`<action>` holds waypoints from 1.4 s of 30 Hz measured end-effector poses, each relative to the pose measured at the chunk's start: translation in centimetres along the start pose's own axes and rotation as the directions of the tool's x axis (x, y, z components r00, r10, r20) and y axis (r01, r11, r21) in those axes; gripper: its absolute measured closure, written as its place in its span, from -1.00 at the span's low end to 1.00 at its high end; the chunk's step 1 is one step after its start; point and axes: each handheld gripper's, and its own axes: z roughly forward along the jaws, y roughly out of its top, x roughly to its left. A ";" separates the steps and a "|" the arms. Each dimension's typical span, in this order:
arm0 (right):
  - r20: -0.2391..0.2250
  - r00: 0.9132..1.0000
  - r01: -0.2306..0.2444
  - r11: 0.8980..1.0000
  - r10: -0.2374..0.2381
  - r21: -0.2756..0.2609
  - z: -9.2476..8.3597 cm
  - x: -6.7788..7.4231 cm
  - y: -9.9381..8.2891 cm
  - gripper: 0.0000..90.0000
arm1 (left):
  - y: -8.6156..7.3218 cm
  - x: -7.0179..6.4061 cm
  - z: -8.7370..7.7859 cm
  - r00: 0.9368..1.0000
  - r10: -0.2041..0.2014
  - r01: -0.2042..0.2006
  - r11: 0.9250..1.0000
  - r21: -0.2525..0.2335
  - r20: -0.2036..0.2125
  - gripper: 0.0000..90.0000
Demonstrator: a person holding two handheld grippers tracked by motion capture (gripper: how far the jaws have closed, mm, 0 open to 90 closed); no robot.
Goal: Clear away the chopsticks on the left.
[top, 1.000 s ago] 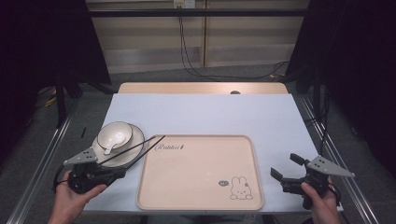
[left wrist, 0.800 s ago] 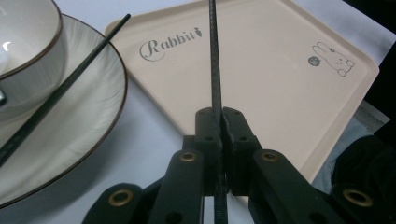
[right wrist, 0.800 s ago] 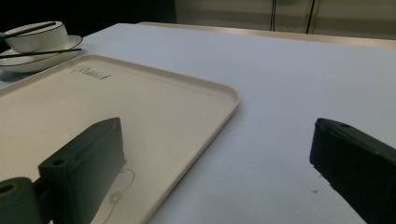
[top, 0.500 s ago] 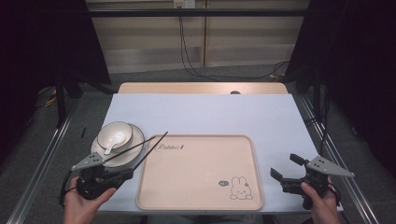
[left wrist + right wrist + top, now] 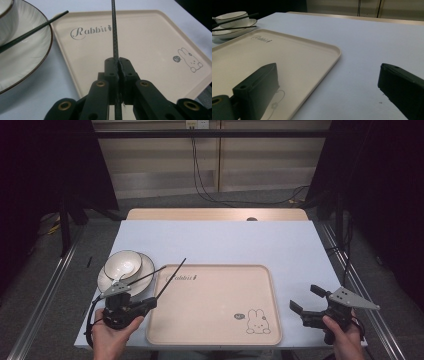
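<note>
Thin black chopstick (image 5: pixel 114 30) clamped in the left gripper (image 5: pixel 118 65): far end cut off by the top edge of the left gripper view; near end hidden between the jaws.
White ceramic bowl (image 5: pixel 5 12): cut by the top-left corner of that view.
Ribbed white plate with dark rim (image 5: pixel 30 52): cut by the left edge.
Beige rectangular plastic tray (image 5: pixel 294 57): near part cut by the bottom and left edges of the right gripper view.
Small grey print by the rabbit drawing (image 5: pixel 239 315): too small to read in the high view.
Right hand (image 5: pixel 345 342): wrist cut by the bottom edge.
</note>
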 end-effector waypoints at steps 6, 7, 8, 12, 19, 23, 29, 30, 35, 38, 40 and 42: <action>-0.006 1.000 0.013 1.000 -0.013 0.008 0.1 0.0 0.0 -0.93 | -0.4 -0.6 1.6 0.999 -0.024 0.025 0.999 0.035 -0.042 0.91; -0.006 1.000 0.013 1.000 -0.013 0.008 0.1 0.0 0.0 -0.93 | -0.5 -0.6 1.8 0.998 -0.036 0.037 0.999 0.028 -0.044 0.91; -0.005 1.000 0.011 1.000 -0.011 0.009 0.0 0.0 0.0 -0.93 | -0.6 -0.6 2.1 0.998 -0.039 0.041 0.999 0.035 -0.057 0.90; -0.007 1.000 0.016 1.000 -0.016 0.009 0.0 0.1 0.0 -0.93 | -1.2 -0.4 2.8 0.994 -0.081 0.086 0.994 0.063 -0.075 0.90; -0.008 1.000 0.021 1.000 -0.021 0.010 0.1 0.1 0.0 -0.93 | -1.3 0.4 3.9 0.984 -0.105 0.120 0.988 0.100 -0.144 0.91; -0.010 1.000 0.019 1.000 -0.019 0.010 0.1 0.1 0.0 -0.93 | -1.4 0.5 4.4 0.979 -0.112 0.132 0.985 0.114 -0.169 0.90; -0.013 1.000 0.019 1.000 -0.019 0.014 0.1 0.1 0.0 -0.93 | -1.7 0.5 5.0 0.978 -0.108 0.134 0.981 0.143 -0.177 0.90; -0.012 1.000 0.021 1.000 -0.020 0.013 0.1 0.1 0.0 -0.93 | -1.7 0.5 5.0 0.979 -0.103 0.130 0.981 0.146 -0.177 0.90; -0.016 1.000 0.021 1.000 -0.021 0.014 0.1 0.1 0.0 -0.93 | -1.7 0.5 5.0 0.979 -0.108 0.132 0.981 0.140 -0.171 0.88; -0.017 1.000 0.022 1.000 -0.022 0.013 0.0 0.1 0.0 -0.93 | -1.7 0.4 5.0 0.981 -0.098 0.122 0.982 0.146 -0.165 0.81; -0.017 1.000 0.022 1.000 -0.022 0.013 0.0 0.1 0.0 -0.93 | -1.7 0.4 5.0 0.982 -0.094 0.119 0.982 0.147 -0.164 0.81; -0.017 1.000 0.022 1.000 -0.022 0.013 0.0 0.1 0.0 -0.93 | -1.7 0.5 5.0 0.982 -0.094 0.117 0.983 0.141 -0.163 0.79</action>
